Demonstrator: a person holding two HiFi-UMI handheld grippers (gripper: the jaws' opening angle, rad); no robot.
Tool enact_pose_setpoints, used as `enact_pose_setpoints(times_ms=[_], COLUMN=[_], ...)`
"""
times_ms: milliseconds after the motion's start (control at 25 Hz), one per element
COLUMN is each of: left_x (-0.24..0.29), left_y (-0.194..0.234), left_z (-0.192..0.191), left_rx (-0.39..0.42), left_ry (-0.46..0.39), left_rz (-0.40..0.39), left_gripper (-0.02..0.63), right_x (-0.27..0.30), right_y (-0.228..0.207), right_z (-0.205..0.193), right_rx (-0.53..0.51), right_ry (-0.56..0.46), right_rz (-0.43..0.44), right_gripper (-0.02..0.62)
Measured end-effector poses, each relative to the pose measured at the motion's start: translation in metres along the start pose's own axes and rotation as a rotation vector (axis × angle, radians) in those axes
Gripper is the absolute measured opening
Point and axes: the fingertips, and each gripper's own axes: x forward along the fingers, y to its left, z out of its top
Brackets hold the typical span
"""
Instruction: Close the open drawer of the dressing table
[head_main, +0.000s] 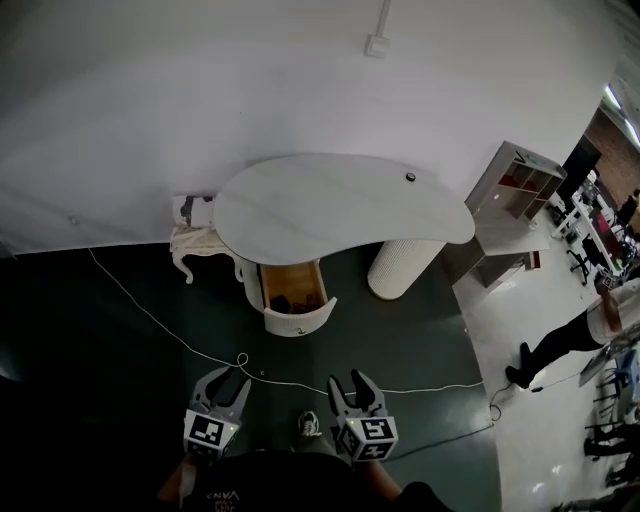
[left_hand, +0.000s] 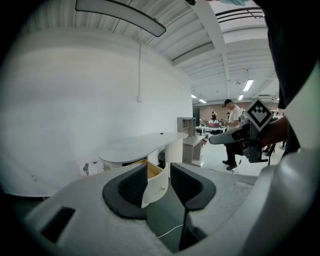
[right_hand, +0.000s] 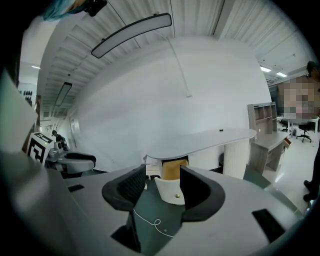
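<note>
A white dressing table (head_main: 340, 205) with a curved top stands against the white wall. Its drawer (head_main: 294, 297) is pulled out toward me, with a wooden inside and a rounded white front bearing a small knob. In the right gripper view the drawer (right_hand: 172, 182) shows straight ahead between the jaws, and in the left gripper view the drawer (left_hand: 155, 181) shows too. My left gripper (head_main: 231, 385) and right gripper (head_main: 353, 388) hang side by side over the dark floor, well short of the drawer. Both stand open with nothing between the fingers.
A white cable (head_main: 200, 352) runs across the dark floor between me and the table. A small white carved stool (head_main: 200, 245) stands left of the table. A ribbed white pedestal (head_main: 403, 265) holds up its right end. A shelf unit (head_main: 515, 185) and a person (head_main: 565, 340) are at the right.
</note>
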Motion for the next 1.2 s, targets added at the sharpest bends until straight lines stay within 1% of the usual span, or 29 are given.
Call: enact_pose_setpoints(times_ms=[80, 200, 280, 560, 760, 1000, 1200], left_x=[0.019, 0.046, 0.063, 0.103, 0.125, 0.146, 0.165], left_y=[0.002, -0.001, -0.003, -0.013, -0.011, 0.002, 0.014], left_z=[0.000, 0.018, 0.023, 0.015, 0.016, 0.022, 0.020], left_rx=[-0.013, -0.020, -0.032, -0.057, -0.064, -0.050, -0.012], left_ry=[-0.005, -0.007, -0.004, 0.044, 0.065, 0.079, 0.109], left_rz=[0.027, 0.042, 0.052, 0.104, 0.127, 0.113, 0.051], left_gripper=[0.137, 0.137, 0.137, 0.137, 0.137, 0.137, 0.137], right_x=[0.017, 0.041, 0.055, 0.090, 0.118, 0.147, 0.171], right_y=[-0.010, -0.028, -0.040, -0.077, -0.097, -0.101, -0.103], right_z=[0.004, 0.006, 0.007, -0.009, -0.019, -0.039, -0.050], right_rx=[-0.012, -0.033, -0.043, -0.064, -0.077, -0.056, -0.035], right_ry=[0.016, 0.048, 0.067, 0.121, 0.153, 0.190, 0.180], right_rz=[0.031, 0.070, 0.092, 0.152, 0.173, 0.167, 0.118], right_gripper=[0.205, 0.205, 0.205, 0.206, 0.206, 0.206, 0.206])
